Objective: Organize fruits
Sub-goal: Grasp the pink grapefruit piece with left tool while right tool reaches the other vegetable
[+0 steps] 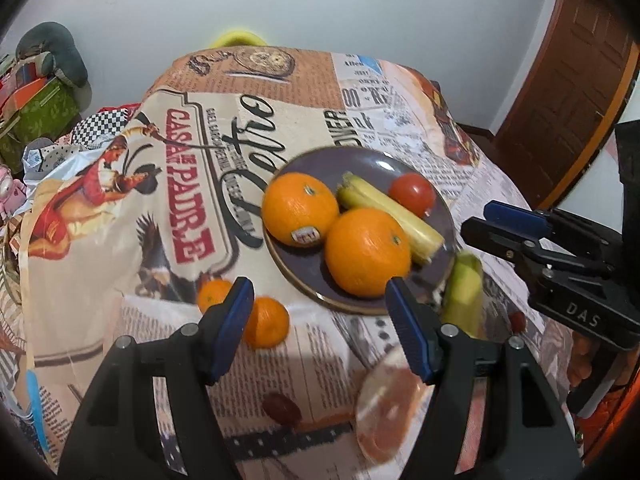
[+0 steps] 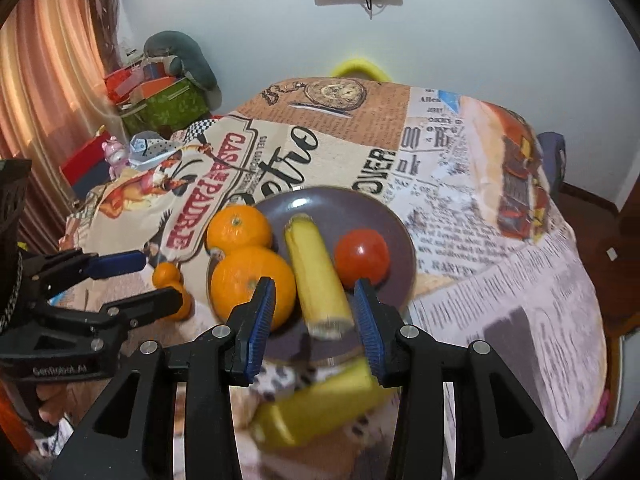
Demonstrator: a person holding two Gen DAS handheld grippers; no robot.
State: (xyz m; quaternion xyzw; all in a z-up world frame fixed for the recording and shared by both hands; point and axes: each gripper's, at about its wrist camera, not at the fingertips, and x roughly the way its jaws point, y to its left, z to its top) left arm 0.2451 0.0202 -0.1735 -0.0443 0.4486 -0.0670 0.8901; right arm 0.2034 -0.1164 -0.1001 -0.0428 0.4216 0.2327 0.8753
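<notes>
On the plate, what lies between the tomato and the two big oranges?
The peeled banana lies between the tomato and the two oranges on the purple plate. The right wrist view shows it most plainly.

A pale round slice (image 1: 386, 408) near the left gripper was blurred beyond identification. The right gripper's finger (image 2: 370, 334) hid part of a blurred yellow-green fruit (image 2: 316, 408). The plate's (image 2: 320, 348) near rim was smeared.

Purple plate (image 1: 372, 164), orange oranges (image 1: 300, 208), red tomato (image 1: 412, 194), newsprint-pattern tablecloth (image 1: 160, 184).
</notes>
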